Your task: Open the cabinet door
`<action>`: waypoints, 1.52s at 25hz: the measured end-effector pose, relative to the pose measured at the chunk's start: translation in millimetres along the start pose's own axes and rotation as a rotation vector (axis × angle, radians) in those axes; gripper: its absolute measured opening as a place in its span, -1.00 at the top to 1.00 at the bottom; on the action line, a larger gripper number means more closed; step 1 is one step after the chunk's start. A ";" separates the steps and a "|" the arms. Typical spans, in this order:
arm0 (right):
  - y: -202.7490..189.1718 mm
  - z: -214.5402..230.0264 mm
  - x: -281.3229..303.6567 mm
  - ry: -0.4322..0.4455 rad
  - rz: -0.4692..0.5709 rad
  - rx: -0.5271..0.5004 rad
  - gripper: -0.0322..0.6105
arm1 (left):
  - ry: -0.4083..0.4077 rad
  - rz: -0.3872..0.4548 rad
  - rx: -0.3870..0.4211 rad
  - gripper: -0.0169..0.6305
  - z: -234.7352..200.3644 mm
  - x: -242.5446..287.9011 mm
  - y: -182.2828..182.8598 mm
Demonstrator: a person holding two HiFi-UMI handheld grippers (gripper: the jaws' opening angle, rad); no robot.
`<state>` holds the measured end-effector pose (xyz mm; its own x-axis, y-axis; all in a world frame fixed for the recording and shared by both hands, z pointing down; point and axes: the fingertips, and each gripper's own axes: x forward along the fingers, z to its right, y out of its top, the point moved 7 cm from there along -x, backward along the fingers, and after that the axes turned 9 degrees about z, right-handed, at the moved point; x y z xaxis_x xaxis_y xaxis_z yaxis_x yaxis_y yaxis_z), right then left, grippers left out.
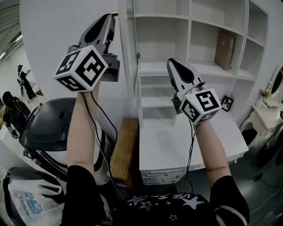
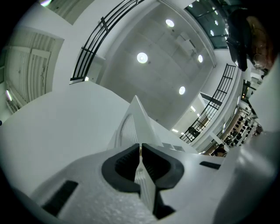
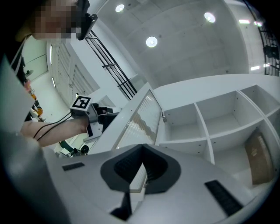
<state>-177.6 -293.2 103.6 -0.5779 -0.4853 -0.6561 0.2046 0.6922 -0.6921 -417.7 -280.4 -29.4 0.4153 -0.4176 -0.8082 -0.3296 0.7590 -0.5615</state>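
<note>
The tall white cabinet door [image 1: 53,35] with a ribbed glass panel [image 3: 138,113] stands swung out to the left of the open shelves [image 1: 163,39]. My left gripper [image 1: 111,16] is raised to the door's free edge, where a small brass handle [image 1: 115,13] sits. In the left gripper view its jaws [image 2: 140,148] are pinched together on that handle, and the door's edge [image 2: 135,113] runs away above them. My right gripper [image 1: 171,62] hangs in front of the shelves, apart from the door, shut with nothing in it [image 3: 142,151]. The left gripper [image 3: 111,114] shows there against the door.
A brown book [image 1: 224,49] leans on a right-hand shelf. Below the shelves is a white desk top [image 1: 177,145] with drawers. A wooden board [image 1: 124,150] leans beside the desk, and a grey chair [image 1: 48,123] and a bag [image 1: 31,203] are at lower left. People stand far left.
</note>
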 end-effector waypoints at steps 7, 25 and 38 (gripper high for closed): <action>-8.2 0.0 -20.6 -0.068 -0.003 0.034 0.89 | 0.008 -0.005 0.029 0.87 8.2 -43.4 -1.7; -8.3 23.1 -147.8 -0.086 -0.160 0.094 0.89 | 0.036 -0.231 0.121 0.90 131.6 -115.1 -42.8; 35.3 77.2 -286.2 -0.105 -0.233 0.086 0.89 | 0.051 -0.343 0.186 0.91 284.2 -144.8 -87.4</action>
<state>56.0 -171.2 243.7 -0.5330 -0.6824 -0.5003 0.1440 0.5095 -0.8483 -208.0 -144.3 187.2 0.4307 -0.6830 -0.5899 -0.0179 0.6470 -0.7623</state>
